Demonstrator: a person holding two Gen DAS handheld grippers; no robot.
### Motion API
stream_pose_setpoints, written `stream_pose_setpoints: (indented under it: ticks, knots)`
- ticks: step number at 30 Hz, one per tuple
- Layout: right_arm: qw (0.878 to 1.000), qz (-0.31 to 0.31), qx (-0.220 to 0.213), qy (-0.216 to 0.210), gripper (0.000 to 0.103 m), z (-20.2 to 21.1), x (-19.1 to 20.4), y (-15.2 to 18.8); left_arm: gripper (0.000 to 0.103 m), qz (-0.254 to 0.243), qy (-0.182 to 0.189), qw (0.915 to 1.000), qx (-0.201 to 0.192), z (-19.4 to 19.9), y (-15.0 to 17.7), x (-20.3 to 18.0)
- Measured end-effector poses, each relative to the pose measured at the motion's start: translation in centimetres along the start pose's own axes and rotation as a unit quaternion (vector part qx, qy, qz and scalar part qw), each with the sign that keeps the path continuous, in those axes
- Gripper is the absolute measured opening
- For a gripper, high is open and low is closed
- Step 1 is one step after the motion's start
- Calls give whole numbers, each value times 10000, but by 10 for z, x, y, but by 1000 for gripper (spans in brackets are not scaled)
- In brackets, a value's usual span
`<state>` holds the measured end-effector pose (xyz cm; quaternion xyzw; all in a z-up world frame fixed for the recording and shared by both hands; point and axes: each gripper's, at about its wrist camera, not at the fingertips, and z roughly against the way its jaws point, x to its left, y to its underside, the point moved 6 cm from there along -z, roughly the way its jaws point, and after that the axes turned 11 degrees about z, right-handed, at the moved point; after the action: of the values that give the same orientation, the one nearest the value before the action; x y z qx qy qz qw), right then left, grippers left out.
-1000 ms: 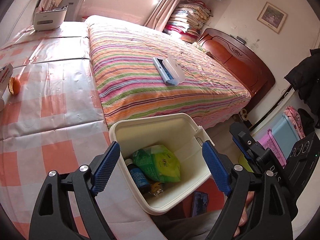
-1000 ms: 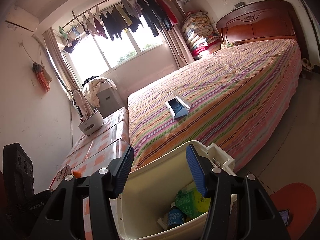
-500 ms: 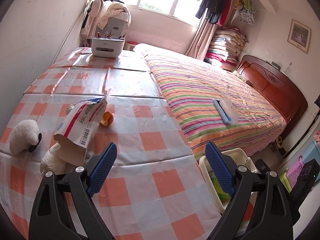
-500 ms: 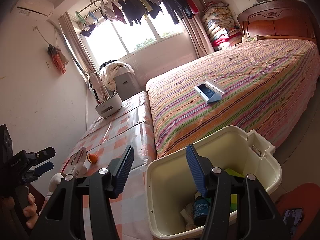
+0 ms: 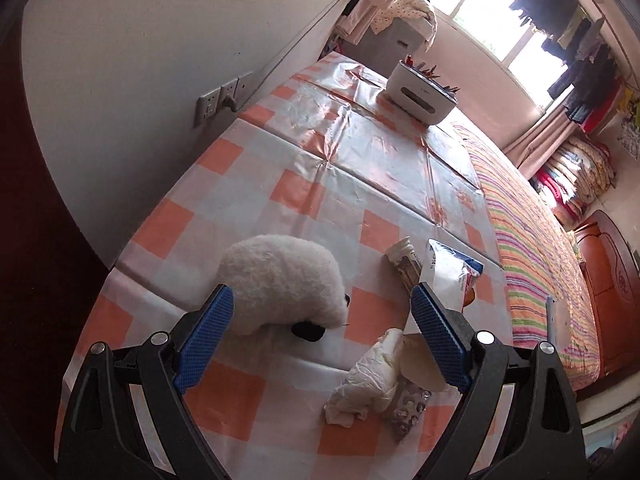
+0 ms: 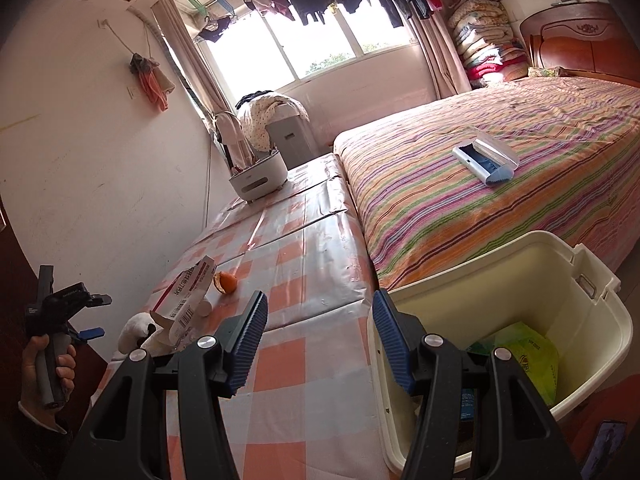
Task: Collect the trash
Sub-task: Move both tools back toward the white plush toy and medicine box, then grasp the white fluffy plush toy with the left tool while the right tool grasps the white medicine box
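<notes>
My left gripper is open and empty above the checkered table. Between and ahead of its fingers lie a crumpled white tissue, a blister pack, a torn white bag and a small wrapper. My right gripper is open and empty at the rim of the cream trash bin, which holds a green bag. In the right wrist view the torn bag and an orange peel lie on the table, and the left gripper is at far left.
A white plush sheep lies on the table by my left finger. A white organiser box stands at the table's far end. A striped bed adjoins the table, with a lint brush on it. A wall runs along the table's left side.
My left gripper swung from over the bin, left across the table, and now hangs low over the sheep and the trash. My right gripper stayed by the bin, turning a little left.
</notes>
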<state>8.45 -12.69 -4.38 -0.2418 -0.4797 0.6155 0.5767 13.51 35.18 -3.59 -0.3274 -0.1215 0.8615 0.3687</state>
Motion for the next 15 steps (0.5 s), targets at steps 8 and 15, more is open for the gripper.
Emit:
stream_pose_setpoints:
  ticks: [8, 15]
  knots:
    - [9990, 215, 187, -357, 53, -18, 29, -3, 89, -154, -796, 9967, 31, -38, -7, 6]
    - [9899, 183, 525, -1302, 53, -54, 71, -19, 89, -66, -1211, 9926, 78, -63, -15, 15]
